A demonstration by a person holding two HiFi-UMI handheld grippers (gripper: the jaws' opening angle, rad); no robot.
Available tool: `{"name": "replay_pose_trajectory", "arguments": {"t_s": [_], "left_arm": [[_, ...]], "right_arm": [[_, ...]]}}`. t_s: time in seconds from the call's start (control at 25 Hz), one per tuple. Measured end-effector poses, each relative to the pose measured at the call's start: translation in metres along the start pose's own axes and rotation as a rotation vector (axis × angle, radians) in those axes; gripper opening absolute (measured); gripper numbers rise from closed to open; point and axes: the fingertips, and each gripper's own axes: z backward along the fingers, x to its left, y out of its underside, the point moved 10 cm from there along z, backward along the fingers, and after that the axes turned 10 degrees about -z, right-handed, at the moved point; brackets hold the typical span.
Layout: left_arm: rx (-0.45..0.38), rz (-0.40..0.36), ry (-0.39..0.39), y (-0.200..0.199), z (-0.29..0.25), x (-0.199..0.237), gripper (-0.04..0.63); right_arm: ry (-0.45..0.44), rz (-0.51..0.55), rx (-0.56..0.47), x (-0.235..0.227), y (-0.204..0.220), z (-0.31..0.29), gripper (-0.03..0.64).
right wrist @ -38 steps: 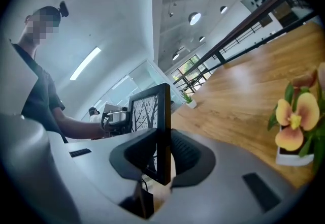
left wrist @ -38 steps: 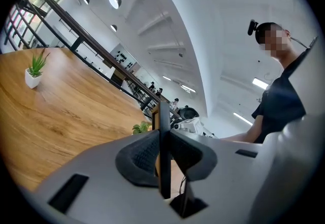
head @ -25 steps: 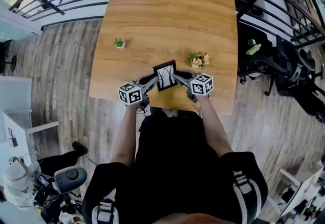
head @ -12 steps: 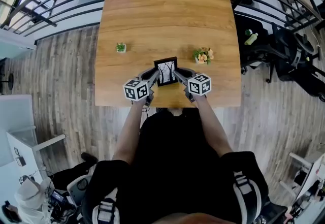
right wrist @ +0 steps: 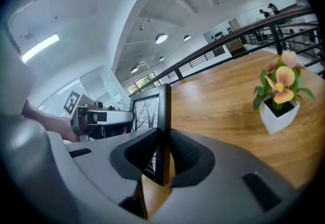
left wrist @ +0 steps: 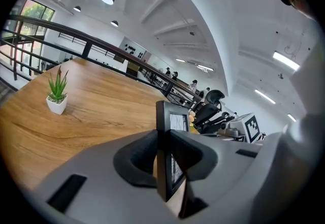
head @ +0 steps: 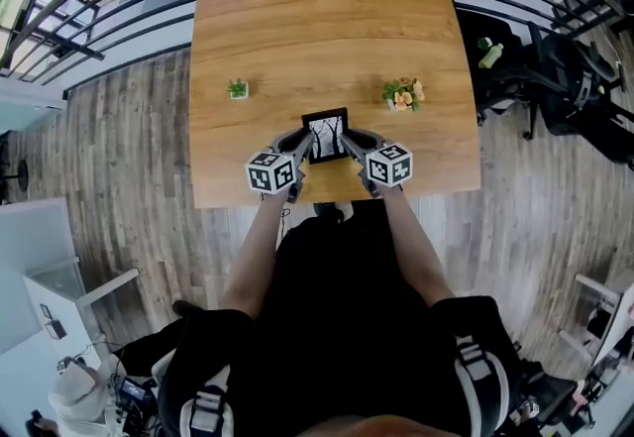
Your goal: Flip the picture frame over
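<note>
Compared with a second ago, the picture frame (head: 326,135) is being squared up. It was being held askew then, and its sides are now being kept nearly straight in the head view. It is also being carried a little further from the flower pot (head: 403,94), toward the near edge of the counter (head: 317,19), and appears to be lowered slightly. The printed side with the bare trees is being shown toward the person, so the flip is judged to be under way rather than finished. The frame is still being kept on edge between both tools and is not yet being laid down. Whether its bottom edge is touching the wood cannot be told.

The left hand-held gripper (left wrist: 163,159) is being kept partly closed, with its pads pressed on the frame's left side bar. The right hand-held gripper (right wrist: 162,157) is likewise being kept clamped on the right side bar, and its jaws are only a narrow way apart. Both forearms are being stretched forward from the body and drawn inward toward the frame. The marker cubes are being turned upward and the tools are being pointed slightly downward. The small green plant (head: 237,88) is being left well apart on the left.
</note>
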Motion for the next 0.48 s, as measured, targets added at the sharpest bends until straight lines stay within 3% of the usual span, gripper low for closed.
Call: {"name": "replay_pose_trajectory", "arguments": {"t_s": [0.48], "left_arm": [[0.082, 0.031, -0.094, 0.019, -0.031, 0.011, 0.080]], "right_arm": [[0.056, -0.015, 0.013, -0.028, 0.012, -0.017, 0.092]]}}
